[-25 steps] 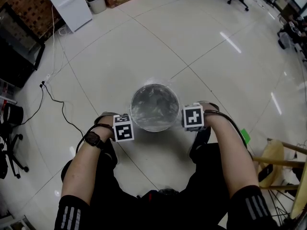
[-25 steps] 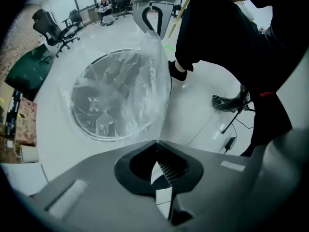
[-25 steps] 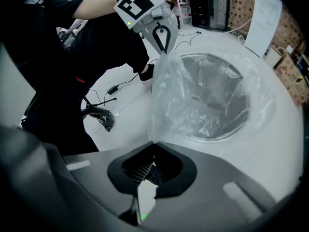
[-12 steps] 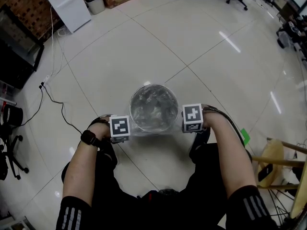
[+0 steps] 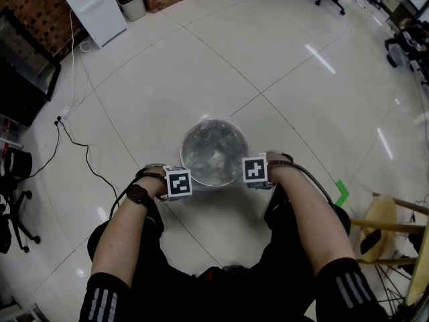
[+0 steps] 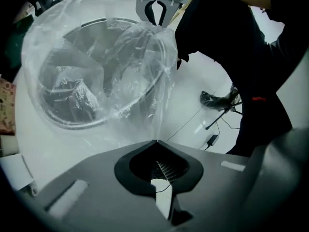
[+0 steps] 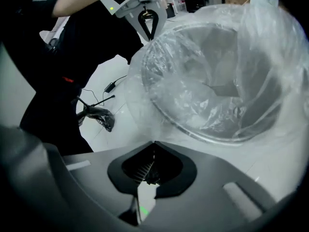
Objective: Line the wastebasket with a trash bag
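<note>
A pale tiled floor (image 5: pixel 281 59) fills the head view, with a white cabinet-like unit (image 5: pixel 94 5) in the upper left corner and a black cable (image 5: pixel 74 139) trailing down the left side. The round metal wastebasket (image 5: pixel 214 151) stands on the floor at the centre of the frame, and the clear trash bag (image 6: pixel 96 57) already sits inside it, its crumpled body slumped against the inner wall and its mouth spread wide around the rim. By my reading the lining is well along: what seems left is drawing the loose collar down snugly over the rim (it billows above the edge rather than hugging it, most plainly in the upper left of the left gripper view) and then letting go. Both forearms reach in from the bottom of the head view and converge on the lower edge of the basket, one to each side, tools pointing steeply downward with the marker cubes facing up. The left tool (image 6: pixel 155 144) has its jaws closed on a stretched strip of the bag's film, and the right tool (image 7: pixel 153 144) is likewise clamped on film just outside the rim.
</note>
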{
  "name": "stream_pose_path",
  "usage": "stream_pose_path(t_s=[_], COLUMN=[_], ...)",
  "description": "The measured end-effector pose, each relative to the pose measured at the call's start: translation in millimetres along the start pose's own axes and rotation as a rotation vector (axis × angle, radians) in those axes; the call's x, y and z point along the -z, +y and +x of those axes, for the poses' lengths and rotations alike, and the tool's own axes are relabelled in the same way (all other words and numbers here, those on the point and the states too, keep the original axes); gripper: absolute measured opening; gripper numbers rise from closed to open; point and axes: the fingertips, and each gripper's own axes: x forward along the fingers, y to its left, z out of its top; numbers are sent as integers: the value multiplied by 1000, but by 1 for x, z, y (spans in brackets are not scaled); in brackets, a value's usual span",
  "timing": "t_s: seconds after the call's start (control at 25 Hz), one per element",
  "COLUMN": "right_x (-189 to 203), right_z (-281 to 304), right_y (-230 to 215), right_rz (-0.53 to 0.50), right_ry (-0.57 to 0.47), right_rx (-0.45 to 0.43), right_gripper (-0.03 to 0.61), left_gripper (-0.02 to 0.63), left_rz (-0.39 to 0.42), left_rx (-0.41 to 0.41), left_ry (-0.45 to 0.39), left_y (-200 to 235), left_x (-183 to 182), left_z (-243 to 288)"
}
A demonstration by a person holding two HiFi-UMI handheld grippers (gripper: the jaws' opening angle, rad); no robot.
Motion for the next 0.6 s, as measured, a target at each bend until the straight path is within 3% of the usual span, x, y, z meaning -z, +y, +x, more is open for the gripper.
stream_pose_path(t_s=[0.28,0.36,0.44,0.6], right_x=[9,9,5,8], right_z=[5,3,-1,-29], right_y=[-35,-35,-29,-9], right_rz=[43,29,24,41], right_ry=[52,63,32,2], right_rx=[135,137,97,1], right_gripper=[12,31,103,127], left_gripper=[9,27,59,111], left_rz=[3,-2,-13,-50], left_rx=[-223,-221,-182,-124], left_ry=[-1,-4,-15,-78], left_y=[47,48,44,41], left_x=[-10,-10,-9,-7], left_z=[4,6,3,-25])
